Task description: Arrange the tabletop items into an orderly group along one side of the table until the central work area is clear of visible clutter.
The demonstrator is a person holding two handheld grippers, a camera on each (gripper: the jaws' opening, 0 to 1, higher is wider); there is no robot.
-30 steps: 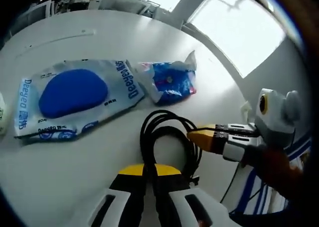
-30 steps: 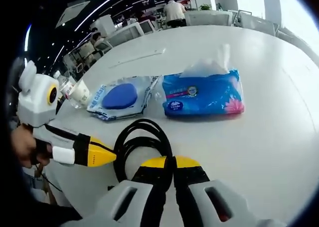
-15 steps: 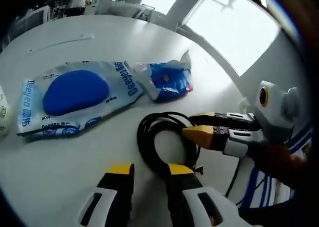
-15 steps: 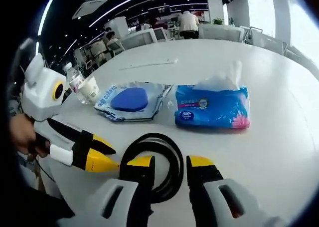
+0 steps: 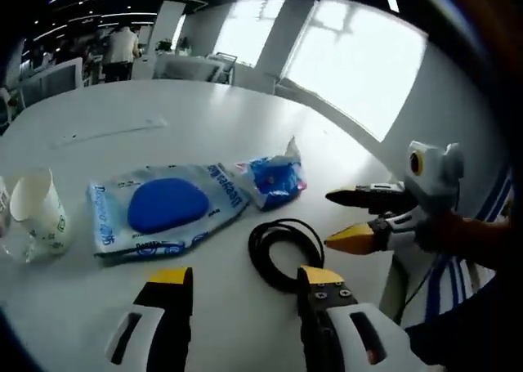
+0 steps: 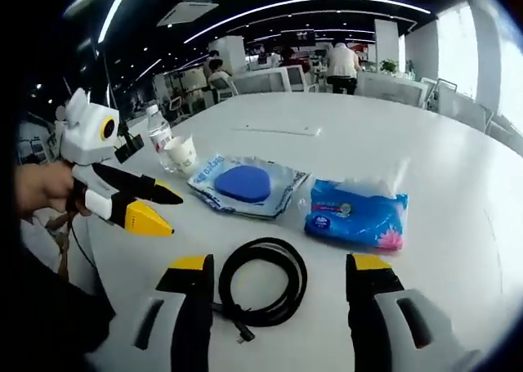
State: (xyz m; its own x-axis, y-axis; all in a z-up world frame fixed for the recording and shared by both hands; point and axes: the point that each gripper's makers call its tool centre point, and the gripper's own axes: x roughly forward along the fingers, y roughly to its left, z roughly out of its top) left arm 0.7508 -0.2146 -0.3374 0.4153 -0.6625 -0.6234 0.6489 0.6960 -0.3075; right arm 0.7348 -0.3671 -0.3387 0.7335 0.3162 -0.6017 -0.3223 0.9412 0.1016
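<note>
You've let go of the black cable coil (image 6: 263,284) and pulled both grippers back; it's lying free on the white counter (image 6: 458,184). Your left gripper (image 5: 245,286) and right gripper (image 6: 282,274) are gaping wide, empty. Beyond are sitting the wipes pack (image 6: 248,184), tissue pack (image 6: 356,214) and paper cup (image 5: 37,211).

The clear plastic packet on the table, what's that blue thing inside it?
Inside the clear packet lies one rounded, flat blue pad, seen through the plastic in both views. Blue printed lettering runs along the packet's edges. Whatever lies under the pad is covered.
</note>
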